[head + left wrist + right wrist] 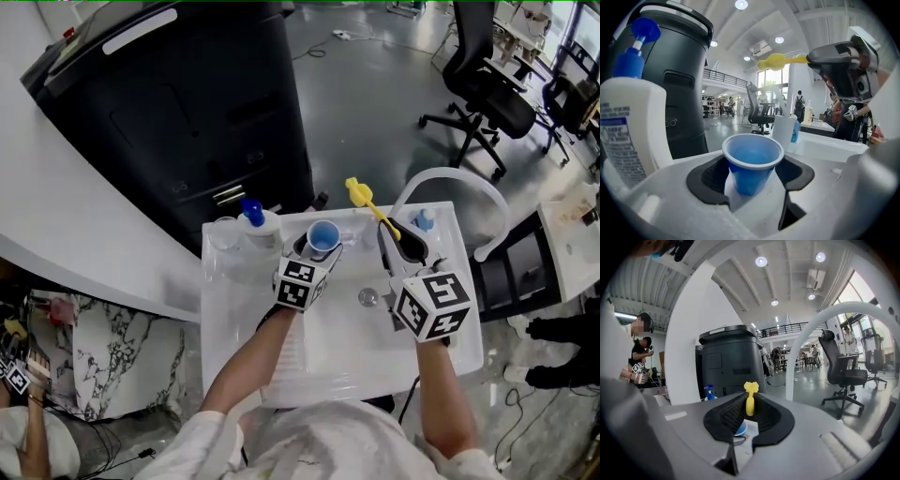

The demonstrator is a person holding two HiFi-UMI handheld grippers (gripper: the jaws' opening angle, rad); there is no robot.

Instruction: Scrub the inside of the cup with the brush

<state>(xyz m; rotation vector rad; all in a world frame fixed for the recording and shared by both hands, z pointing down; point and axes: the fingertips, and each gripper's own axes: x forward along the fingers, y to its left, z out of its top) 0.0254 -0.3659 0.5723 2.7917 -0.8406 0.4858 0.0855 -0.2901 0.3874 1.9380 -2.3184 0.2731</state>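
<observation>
**Thin cup, thin handle: two ways to lose it**

L gripper (319, 251) has its fingers set fairly wide w/ the small blue plastic cup (752, 161) btwn them. The black pads look to be bearing on the cup wall just under the rim, so I read it as held. Cup is upright, mouth up, at the back of the white moulded sink (441, 309). Can't tell if its base is on the ledge or just off it.

R gripper (392, 236) has its fingers narrow, clamped on the handle of the yellow plastic brush (360, 194). The head sticks out well past the tips. The brush is apart from the cup, up and to its right, and nothing has entered the cup yet.

Risks, as I judge them:
- Cup wall looks thin. Any harder squeeze prob. ovals the rim, and the brush head may then catch on it going in.
- Too light a hold, and a downward scrub could push the cup out thru the pads or tip it over.
- Brush is held far back on a slim handle. Side load inside the cup could make it pivot in the R fingers.
- The tall white soap bottle w/ a blue pump top (628, 126) stands just beside the L gripper. Swinging the cup that way could knock it over.
- Brush has to come down and left to reach the mouth. A misjudged entry hits the rim, not the inside.
</observation>
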